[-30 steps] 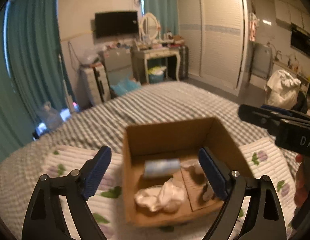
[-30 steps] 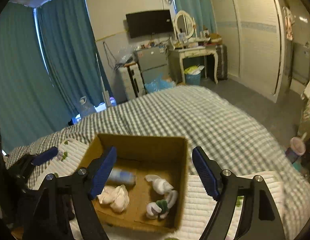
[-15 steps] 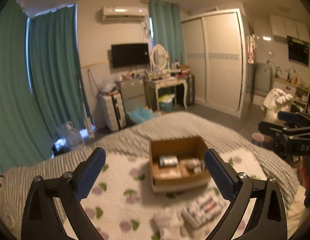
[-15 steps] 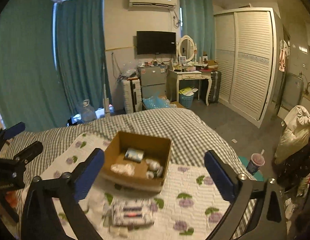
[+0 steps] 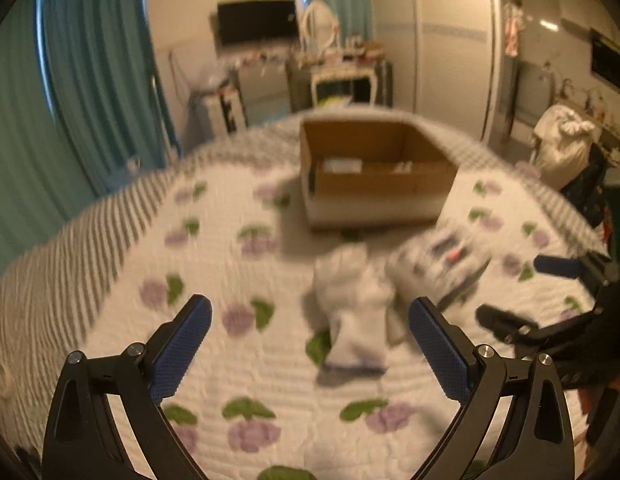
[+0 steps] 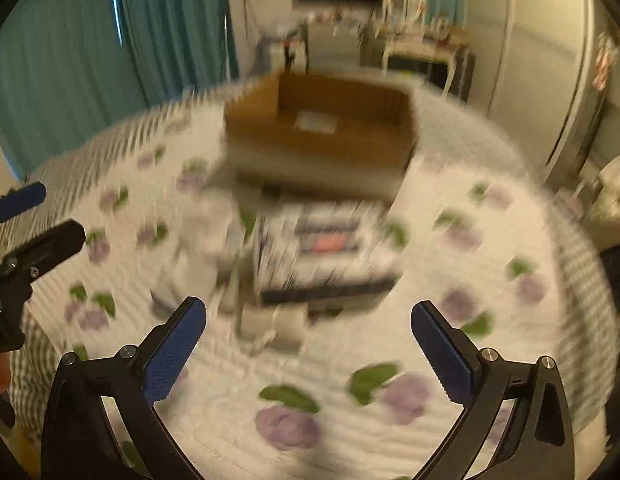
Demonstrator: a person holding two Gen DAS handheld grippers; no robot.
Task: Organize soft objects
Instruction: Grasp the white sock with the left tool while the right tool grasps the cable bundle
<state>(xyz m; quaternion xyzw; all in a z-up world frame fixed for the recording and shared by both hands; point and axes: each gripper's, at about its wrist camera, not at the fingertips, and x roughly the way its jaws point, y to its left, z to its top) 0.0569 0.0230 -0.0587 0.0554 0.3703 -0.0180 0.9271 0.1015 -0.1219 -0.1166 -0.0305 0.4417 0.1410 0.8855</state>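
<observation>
Right now your left gripper (image 5: 310, 344) hangs over the flowered quilt (image 5: 213, 280) with its jaws spread wide and nothing between the pads; they have just been opening. Your right gripper (image 6: 307, 346) is the same: jaws wide apart, just opened, empty, pointing down at the bedding.

Around you: the cardboard box (image 5: 374, 176) sits open-topped on the quilt, farther up the bed, with pale items inside (too blurred to name). Behind it are teal curtains (image 5: 89, 92), a dark wall screen (image 5: 255, 22), a dressing table (image 5: 342, 80) and a sliding wardrobe (image 5: 450, 48).

Between you and the box, nothing blocks the way except the things themselves. The white sock bundle (image 5: 354, 304) lies on the quilt, just ahead of the left gripper's right finger. Its long axis runs toward and away from you, tilted a little, with a dark-edged end nearest you. Just beside it on the right lies a flat printed packet (image 5: 438, 264), touching or nearly so (you cannot tell through the blur). In the right wrist view that packet (image 6: 322, 248) lies straight ahead, its long side across the picture, near the box front (image 6: 318, 160).
</observation>
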